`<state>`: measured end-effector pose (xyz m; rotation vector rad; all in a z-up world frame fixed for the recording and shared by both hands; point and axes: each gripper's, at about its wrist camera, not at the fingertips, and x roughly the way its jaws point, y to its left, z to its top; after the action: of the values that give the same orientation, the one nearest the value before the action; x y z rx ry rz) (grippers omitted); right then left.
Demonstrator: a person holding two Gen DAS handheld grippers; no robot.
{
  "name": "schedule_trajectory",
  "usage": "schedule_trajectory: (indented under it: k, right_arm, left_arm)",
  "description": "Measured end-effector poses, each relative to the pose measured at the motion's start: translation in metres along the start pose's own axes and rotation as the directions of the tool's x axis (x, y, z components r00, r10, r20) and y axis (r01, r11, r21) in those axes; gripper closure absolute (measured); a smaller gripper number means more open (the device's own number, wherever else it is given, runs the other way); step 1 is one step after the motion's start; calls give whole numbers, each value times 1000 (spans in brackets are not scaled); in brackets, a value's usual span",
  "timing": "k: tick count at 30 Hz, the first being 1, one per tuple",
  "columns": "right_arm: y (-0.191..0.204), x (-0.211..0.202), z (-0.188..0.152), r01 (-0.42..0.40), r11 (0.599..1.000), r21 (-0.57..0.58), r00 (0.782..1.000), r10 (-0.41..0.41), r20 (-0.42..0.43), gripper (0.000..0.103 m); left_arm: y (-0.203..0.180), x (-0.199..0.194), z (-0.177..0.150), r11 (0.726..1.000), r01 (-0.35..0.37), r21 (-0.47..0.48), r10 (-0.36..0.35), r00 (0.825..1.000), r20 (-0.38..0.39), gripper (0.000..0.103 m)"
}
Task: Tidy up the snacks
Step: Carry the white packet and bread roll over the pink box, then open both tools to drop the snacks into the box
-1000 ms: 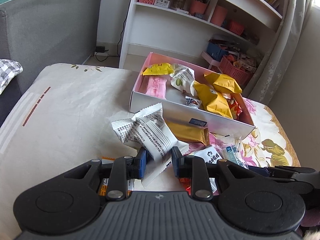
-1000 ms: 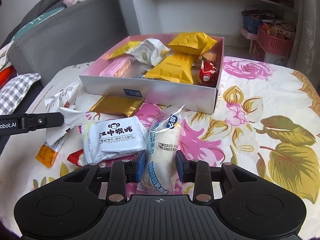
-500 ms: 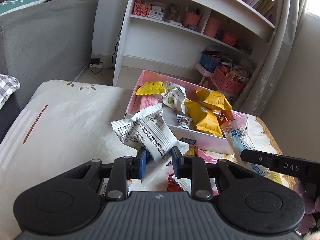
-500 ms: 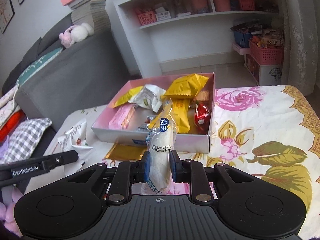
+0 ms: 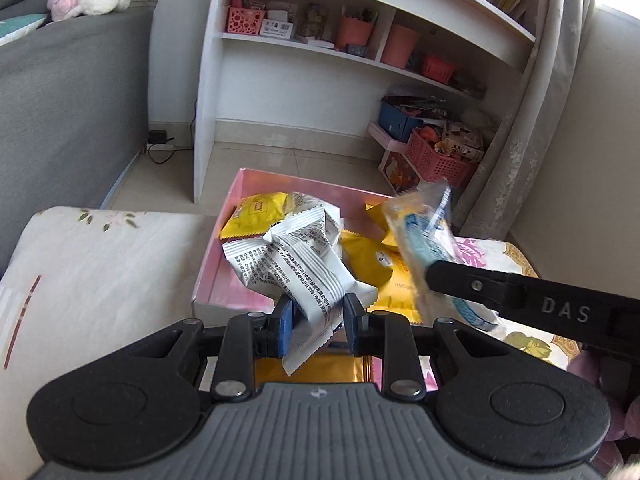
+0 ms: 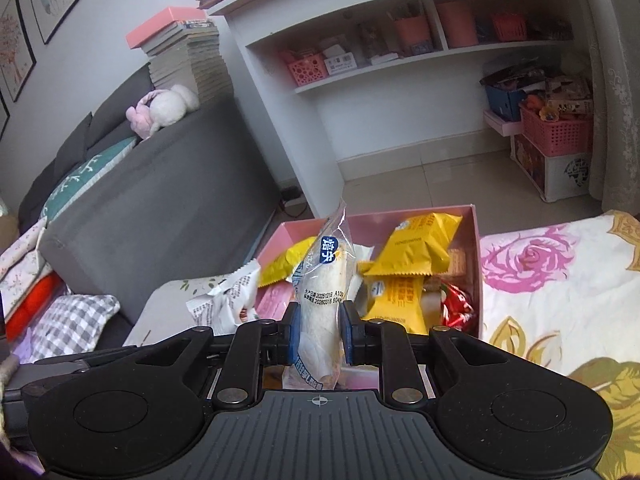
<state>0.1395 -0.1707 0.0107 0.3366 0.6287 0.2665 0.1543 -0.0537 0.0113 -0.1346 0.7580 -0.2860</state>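
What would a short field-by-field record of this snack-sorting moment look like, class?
left gripper: shut on white printed snack packet, held over the box's near wall
right gripper: shut on clear bread packet, upright
pink box: open, holds yellow packets and a red packet
surface: floral cloth

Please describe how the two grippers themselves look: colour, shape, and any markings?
Both are matte black plastic. Left gripper and right gripper each have blue pads, silver screws, two round discs and a ribbed grey centre. The right gripper's finger reads "DAS" in the left view.
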Motion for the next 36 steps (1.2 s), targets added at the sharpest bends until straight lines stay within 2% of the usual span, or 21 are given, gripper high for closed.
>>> schedule_trajectory:
  k: [12,20,24,26,35,36]
  right_arm:
    - [2,56,15,64,996,-66,998,-63,5,82]
    - [-7,63,13,68,997,-44,998,-68,2,78]
    - [-9,58,14,63,997,-38,998,-62,10,67]
    - [-9,55,15,62,997,-39,998,-62,7,66]
    - [-1,28,15,68,997,-42,998,-68,15,45]
    - [0,24,14,69,997,-43,997,-69,17,40]
  left_arm:
    - [-5,41,8,998,-6,60,8,999,-31,79]
    - [-5,52,11,997,-20,76,22,999,-30,77]
    - [-2,50,10,997,-26,67,28,999,-28,73]
    - [-1,46,10,998,-23,56,24,999,-26,70]
    - [-1,19,7,998,-6,55,7,999,-32,51]
    - [0,16,6,999,-4,53,6,999,-34,48]
